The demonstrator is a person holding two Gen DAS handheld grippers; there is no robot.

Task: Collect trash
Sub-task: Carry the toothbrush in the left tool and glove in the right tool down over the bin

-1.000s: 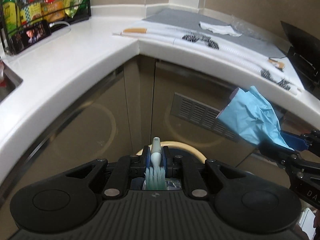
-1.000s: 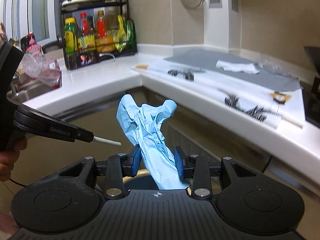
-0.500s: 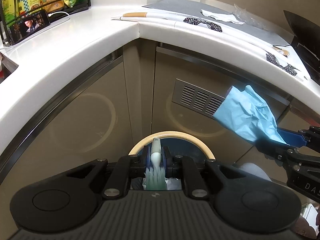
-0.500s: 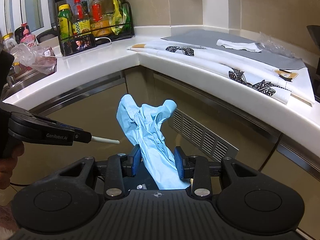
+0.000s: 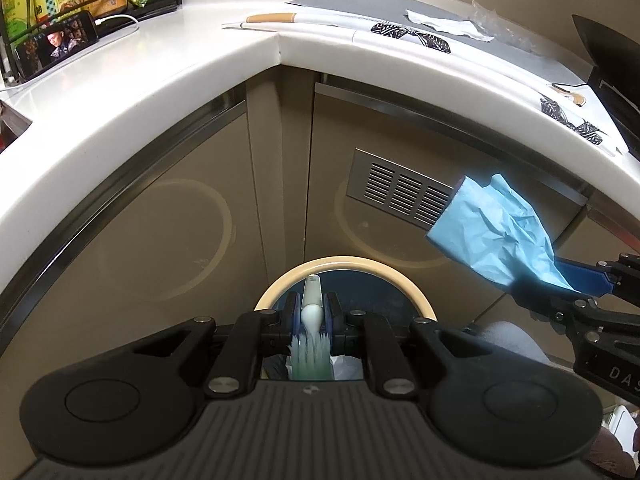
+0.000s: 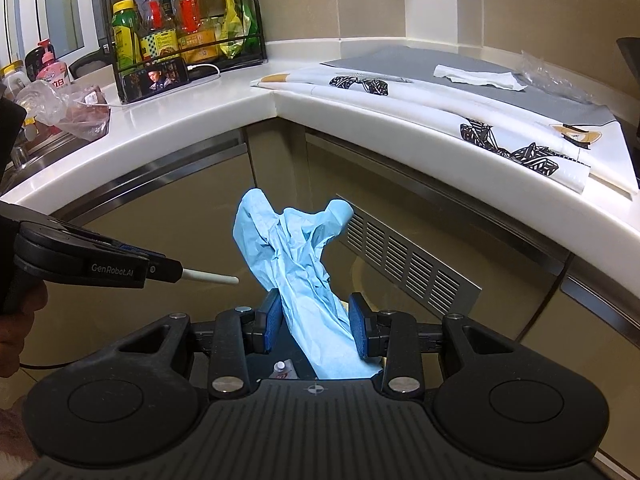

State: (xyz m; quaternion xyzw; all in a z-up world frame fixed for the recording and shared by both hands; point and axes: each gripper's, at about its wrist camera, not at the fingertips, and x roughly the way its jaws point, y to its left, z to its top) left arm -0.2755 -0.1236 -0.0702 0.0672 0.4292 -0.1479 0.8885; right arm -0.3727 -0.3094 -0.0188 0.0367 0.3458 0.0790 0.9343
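My left gripper (image 5: 311,316) is shut on a toothbrush (image 5: 311,300) with a white handle and green bristles, held over a round bin with a tan rim (image 5: 416,300) on the floor below the counter corner. In the right wrist view the left gripper (image 6: 176,274) enters from the left with the toothbrush handle (image 6: 212,279) sticking out. My right gripper (image 6: 316,320) is shut on a crumpled blue glove (image 6: 292,248) that stands up between its blue pads. The glove (image 5: 496,232) and right gripper (image 5: 560,284) hang to the right of the bin.
A white L-shaped counter (image 6: 360,120) curves above beige cabinet doors with a vent grille (image 6: 408,264). On it lie a white tissue (image 6: 476,76), clear plastic wrap (image 6: 556,76), patterned paper (image 6: 500,140), a bottle rack (image 6: 180,36), a phone (image 6: 156,78) and a plastic bag (image 6: 68,108).
Both views have tipped downward: the counter sits higher in the pictures and the bin's rim shows more fully under the left gripper. Both grips are unchanged.
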